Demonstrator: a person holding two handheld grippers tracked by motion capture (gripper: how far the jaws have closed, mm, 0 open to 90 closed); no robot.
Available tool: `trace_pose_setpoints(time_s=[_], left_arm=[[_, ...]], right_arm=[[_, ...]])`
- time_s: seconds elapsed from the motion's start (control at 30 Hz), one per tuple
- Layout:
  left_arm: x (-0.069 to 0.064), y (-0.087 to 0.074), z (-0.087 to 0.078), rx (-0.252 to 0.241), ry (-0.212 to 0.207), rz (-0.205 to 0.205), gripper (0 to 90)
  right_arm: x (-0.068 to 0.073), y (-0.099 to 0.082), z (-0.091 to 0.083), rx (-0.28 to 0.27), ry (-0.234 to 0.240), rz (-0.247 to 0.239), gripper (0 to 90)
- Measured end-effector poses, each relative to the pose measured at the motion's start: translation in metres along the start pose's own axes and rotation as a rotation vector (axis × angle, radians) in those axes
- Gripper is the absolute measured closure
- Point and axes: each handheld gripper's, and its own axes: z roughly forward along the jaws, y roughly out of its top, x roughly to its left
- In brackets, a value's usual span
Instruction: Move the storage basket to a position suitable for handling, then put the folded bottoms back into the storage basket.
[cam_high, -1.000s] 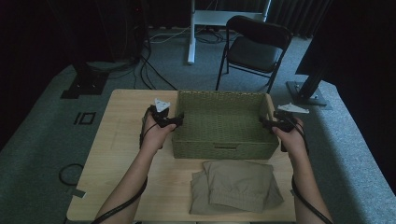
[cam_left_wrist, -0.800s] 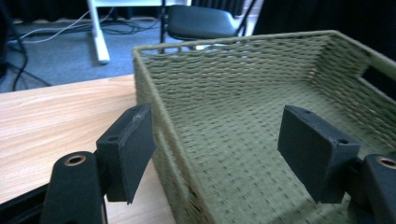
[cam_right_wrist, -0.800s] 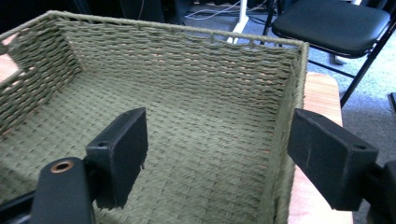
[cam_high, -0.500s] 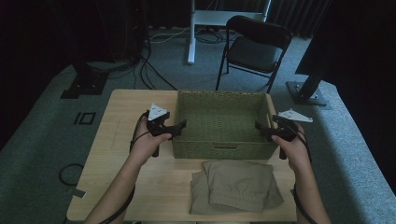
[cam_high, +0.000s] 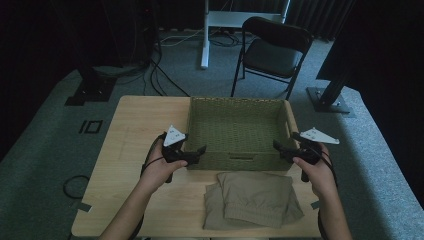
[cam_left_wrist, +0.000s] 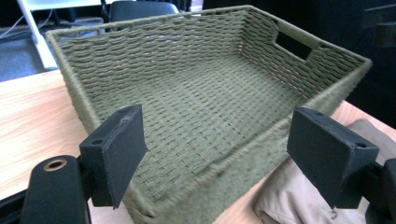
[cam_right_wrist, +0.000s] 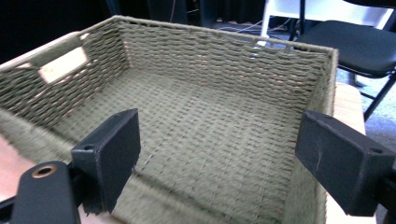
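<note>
A green woven basket (cam_high: 237, 100) stands in the middle of the wooden table (cam_high: 135, 120), with nothing in it. A folded beige cloth (cam_high: 255, 200) lies on the table just in front of it. My left gripper (cam_high: 200, 150) is at the basket's near left corner, my right gripper (cam_high: 276, 146) at its near right corner. Both have just been opening and are now open, their pads off the weave. In the left gripper view the left gripper (cam_left_wrist: 219, 149) frames the basket (cam_left_wrist: 154, 28) and a corner of the cloth (cam_left_wrist: 289, 200). The right gripper (cam_right_wrist: 219, 154) frames the basket's inside (cam_right_wrist: 210, 51).
Past the far side of the table stand a black folding chair (cam_high: 272, 50) and a white desk leg (cam_high: 204, 35). Cables and a black stand base (cam_high: 85, 92) lie on the floor at the left, another base (cam_high: 330, 97) at the right.
Both hands have drawn back along the basket's sides to its near corners, and both pairs of jaws have spread wider. The basket and the cloth have stayed put.
</note>
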Motion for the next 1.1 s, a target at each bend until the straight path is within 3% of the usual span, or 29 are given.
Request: trace_pose_setpoints(time_s=[0.23, 0.63, 0.87, 1.1], left_arm=[[-0.021, -0.002, -0.002, -0.004, -0.049, 0.026, 20.3], [-0.047, -0.027, 0.008, 0.048, -0.138, 0.035, 20.3], [-0.061, -0.04, 0.013, 0.074, -0.16, 0.034, 20.3], [-0.07, -0.06, 0.023, 0.117, -0.151, 0.051, 20.3]], right_arm=[[0.01, -0.015, -0.013, 0.005, 0.033, -0.011, 13.9], [0.011, -0.045, -0.026, 0.041, 0.041, 0.005, 14.0], [0.015, -0.062, -0.036, 0.048, 0.042, 0.012, 13.9], [0.016, -0.082, -0.039, 0.076, 0.041, 0.025, 13.9]])
